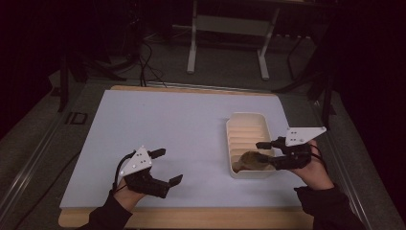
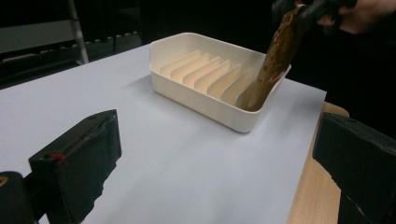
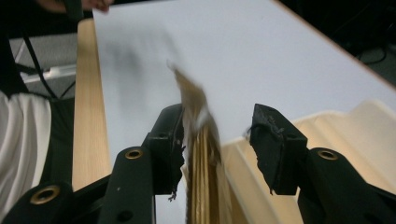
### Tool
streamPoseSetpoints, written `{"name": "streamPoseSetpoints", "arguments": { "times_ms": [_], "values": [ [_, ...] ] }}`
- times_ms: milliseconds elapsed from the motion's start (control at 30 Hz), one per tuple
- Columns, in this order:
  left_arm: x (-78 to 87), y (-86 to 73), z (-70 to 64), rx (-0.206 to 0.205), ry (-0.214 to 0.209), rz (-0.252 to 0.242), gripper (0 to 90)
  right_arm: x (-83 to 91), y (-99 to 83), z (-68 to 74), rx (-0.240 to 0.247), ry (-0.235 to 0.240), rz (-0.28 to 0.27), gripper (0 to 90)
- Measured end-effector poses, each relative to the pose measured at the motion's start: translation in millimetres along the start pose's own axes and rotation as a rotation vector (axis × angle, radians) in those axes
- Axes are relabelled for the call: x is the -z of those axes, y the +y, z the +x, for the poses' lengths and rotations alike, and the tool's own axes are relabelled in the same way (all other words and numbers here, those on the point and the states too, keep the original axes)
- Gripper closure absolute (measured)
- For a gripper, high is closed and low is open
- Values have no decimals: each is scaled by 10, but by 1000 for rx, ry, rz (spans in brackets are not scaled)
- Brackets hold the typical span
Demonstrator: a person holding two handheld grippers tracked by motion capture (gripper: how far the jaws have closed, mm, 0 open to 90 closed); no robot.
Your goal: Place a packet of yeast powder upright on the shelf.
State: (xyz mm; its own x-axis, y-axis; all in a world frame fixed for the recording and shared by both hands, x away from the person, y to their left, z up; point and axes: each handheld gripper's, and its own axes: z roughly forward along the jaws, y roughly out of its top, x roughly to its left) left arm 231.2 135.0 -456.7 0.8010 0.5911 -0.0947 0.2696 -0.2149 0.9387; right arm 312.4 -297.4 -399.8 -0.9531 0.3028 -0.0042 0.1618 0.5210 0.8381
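Left hand-held gripper [image 1: 167, 166] wide open, idle near-left on counter [image 1: 158, 124].
Right hand-held gripper [image 1: 264, 154] jaws parted around brown plate [image 1: 249, 160], standing in rack [image 1: 248, 123] near end.

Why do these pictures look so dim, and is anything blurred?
High view: the room is dark, only the white table sheet catches light. Left gripper view: the cream slotted rack is sharp, the near jaws soft. Right gripper view: the brown plate between its jaws is smeared.
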Motion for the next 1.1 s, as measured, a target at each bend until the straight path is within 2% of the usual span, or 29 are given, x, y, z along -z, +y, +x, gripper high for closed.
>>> {"name": "streamPoseSetpoints", "arguments": {
  "times_ms": [167,233,267,367,400,467,500,533,567,700,833,1100],
  "values": [
    [4,5,-15,-5,-6,-3,15,72,199,69,17,-61,-62,468],
    [10,11,-18,-9,-5,-5,15,92,281,119,30,-64,-99,433],
    [14,12,-18,-9,-5,-5,15,94,321,145,21,-72,-113,420],
    [21,9,-21,-6,-3,-5,15,82,391,198,21,-75,-121,389],
    [28,4,-27,-5,-2,-4,15,47,451,271,5,-86,-131,346],
    [38,0,-33,-3,-3,-4,15,11,484,335,3,-107,-145,287],
    [38,0,-33,-3,-3,-4,15,11,484,335,3,-107,-145,287],
    [50,-4,-33,-5,-1,-6,15,-44,517,406,-7,-116,-147,210],
    [55,-6,-32,-2,1,-6,15,-62,527,429,-9,-117,-148,191],
    [67,-17,-21,5,6,-10,15,-131,559,522,-13,-116,-151,138],
    [80,-40,-9,10,15,-10,15,-204,569,647,-24,-83,-186,107],
    [84,-70,-17,6,15,-2,15,-377,481,815,-27,-44,-202,107]
  ]
}}
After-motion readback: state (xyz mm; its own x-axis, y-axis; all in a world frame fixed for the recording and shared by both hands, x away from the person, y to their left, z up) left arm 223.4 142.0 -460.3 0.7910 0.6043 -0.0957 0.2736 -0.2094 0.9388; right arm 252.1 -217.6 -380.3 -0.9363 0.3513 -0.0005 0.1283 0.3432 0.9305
